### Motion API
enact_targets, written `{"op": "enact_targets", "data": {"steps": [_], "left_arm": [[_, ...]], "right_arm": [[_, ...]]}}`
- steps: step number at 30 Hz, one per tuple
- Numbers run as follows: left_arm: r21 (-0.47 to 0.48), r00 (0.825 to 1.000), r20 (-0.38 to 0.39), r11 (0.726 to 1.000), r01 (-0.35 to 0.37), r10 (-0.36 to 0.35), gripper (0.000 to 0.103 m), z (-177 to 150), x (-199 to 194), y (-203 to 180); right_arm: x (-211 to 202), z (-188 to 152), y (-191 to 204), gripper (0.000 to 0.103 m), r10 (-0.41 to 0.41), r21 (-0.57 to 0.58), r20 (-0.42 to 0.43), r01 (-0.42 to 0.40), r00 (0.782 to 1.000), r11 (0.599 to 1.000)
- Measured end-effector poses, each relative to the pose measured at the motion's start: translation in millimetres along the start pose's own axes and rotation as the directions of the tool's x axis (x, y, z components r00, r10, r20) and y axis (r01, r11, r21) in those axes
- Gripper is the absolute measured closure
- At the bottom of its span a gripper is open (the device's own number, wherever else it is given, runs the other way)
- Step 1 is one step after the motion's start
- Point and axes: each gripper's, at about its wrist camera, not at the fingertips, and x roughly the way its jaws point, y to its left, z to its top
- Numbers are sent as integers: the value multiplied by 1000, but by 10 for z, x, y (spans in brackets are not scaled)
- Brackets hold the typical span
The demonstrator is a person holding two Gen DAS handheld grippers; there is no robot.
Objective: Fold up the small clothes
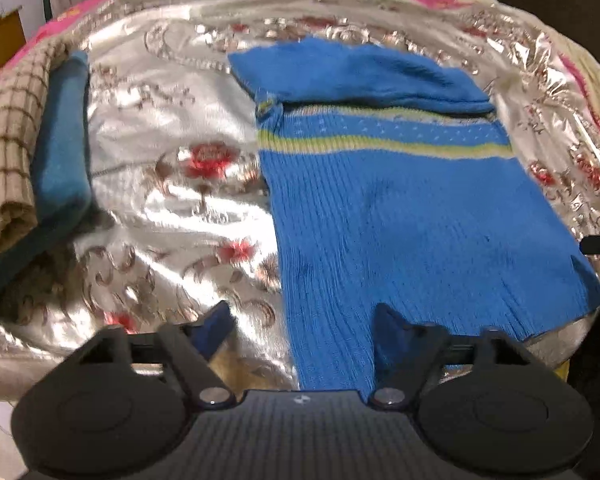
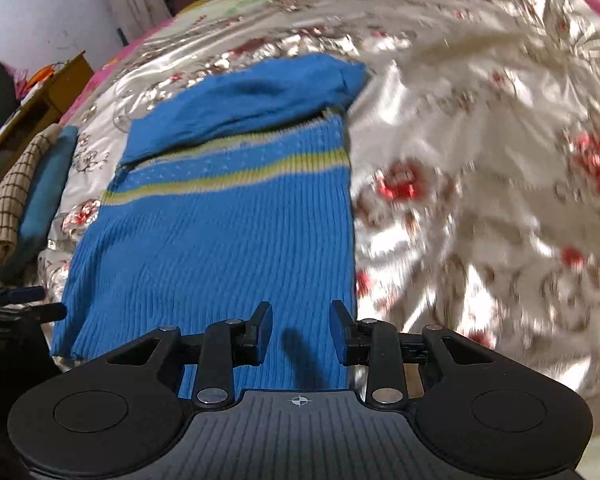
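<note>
A blue knit sweater (image 1: 400,216) with a yellow-green stripe lies flat on the shiny floral bedspread (image 1: 160,208), its sleeves folded across the top. My left gripper (image 1: 304,312) is open, low over the sweater's near left hem. In the right wrist view the sweater (image 2: 220,232) fills the left middle. My right gripper (image 2: 300,316) is open, low over the near right hem. Neither holds cloth. The left gripper also shows at the left edge of the right wrist view (image 2: 16,300).
A stack of folded clothes, a checked beige piece (image 1: 8,152) and a teal piece (image 1: 62,148), sits at the left of the bed. A wooden cabinet (image 2: 48,96) stands beyond the bed's left side. The bedspread (image 2: 480,200) stretches to the right.
</note>
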Motion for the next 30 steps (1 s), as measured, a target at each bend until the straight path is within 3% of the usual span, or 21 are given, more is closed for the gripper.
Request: {"op": "enact_targets", "data": {"steps": [7,20,30], "left_arm": [[-32,1000,-16,999,13,-14,33,-2,-6,4],[-107,996,-47,992,71,-77,60,63,72,113],[-136,992,-71,986,93,-103,60,89,161,160]], "right_arm": [[-29,-108,-137,72,22,62,-20,-21,1000,998],[-60,-110,-245,72,35,105,-8,-34,999,994],[173,-54,-294,70,77,136,-59,-69,995,988]]}}
